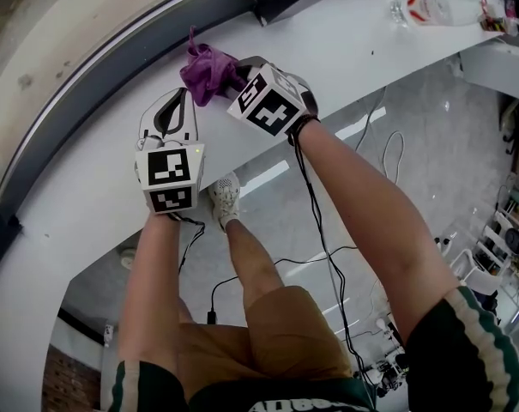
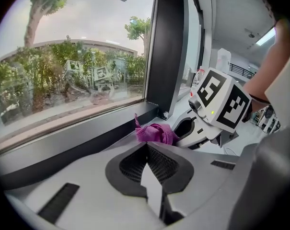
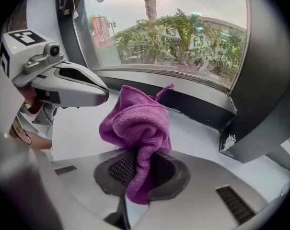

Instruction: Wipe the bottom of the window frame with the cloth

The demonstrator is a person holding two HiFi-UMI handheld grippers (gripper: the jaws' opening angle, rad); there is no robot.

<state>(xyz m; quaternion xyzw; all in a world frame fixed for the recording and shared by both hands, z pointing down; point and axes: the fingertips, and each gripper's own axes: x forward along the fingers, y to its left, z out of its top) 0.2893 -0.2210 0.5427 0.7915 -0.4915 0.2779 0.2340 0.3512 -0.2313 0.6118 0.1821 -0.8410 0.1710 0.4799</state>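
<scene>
A crumpled purple cloth sits on the white sill just below the dark bottom rail of the window frame. My right gripper is shut on the cloth; in the right gripper view the cloth bulges out between the pads, close to the frame's bottom rail. My left gripper rests beside it on the sill, to the cloth's left, shut with nothing between its fingers. In the left gripper view the cloth and the right gripper lie just ahead of the left gripper.
A plastic bottle lies at the sill's far right. A dark upright post meets the sill at the frame's corner. Below the sill's edge are the person's legs, a shoe and cables on the floor.
</scene>
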